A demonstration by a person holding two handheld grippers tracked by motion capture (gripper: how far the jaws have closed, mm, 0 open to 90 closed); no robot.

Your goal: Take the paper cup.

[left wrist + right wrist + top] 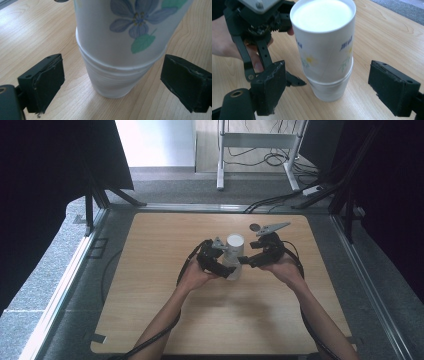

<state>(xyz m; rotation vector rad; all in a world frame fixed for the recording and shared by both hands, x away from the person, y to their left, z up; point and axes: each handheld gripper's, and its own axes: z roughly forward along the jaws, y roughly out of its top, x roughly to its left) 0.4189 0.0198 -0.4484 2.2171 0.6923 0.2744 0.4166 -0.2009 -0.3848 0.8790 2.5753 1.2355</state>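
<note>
Standing mid-table, the stacked paper cups (pixel 234 256) look light and easily crushed, so pinch gently near the rim seam. Left gripper (pixel 223 268) and right gripper (pixel 243 260) flank them, jaws spread, touching nothing

— Is it bright in here?
— Yes. Soft light from above lands on the table (pixel 150 320). The black curtains (pixel 395 195) beside the table stay very dark.
— Any shadows?
— A faint one sits under the cups (pixel 327 62).
— Is it sharp?
— The flower cup (pixel 120 30) looks blurry close up.
</note>
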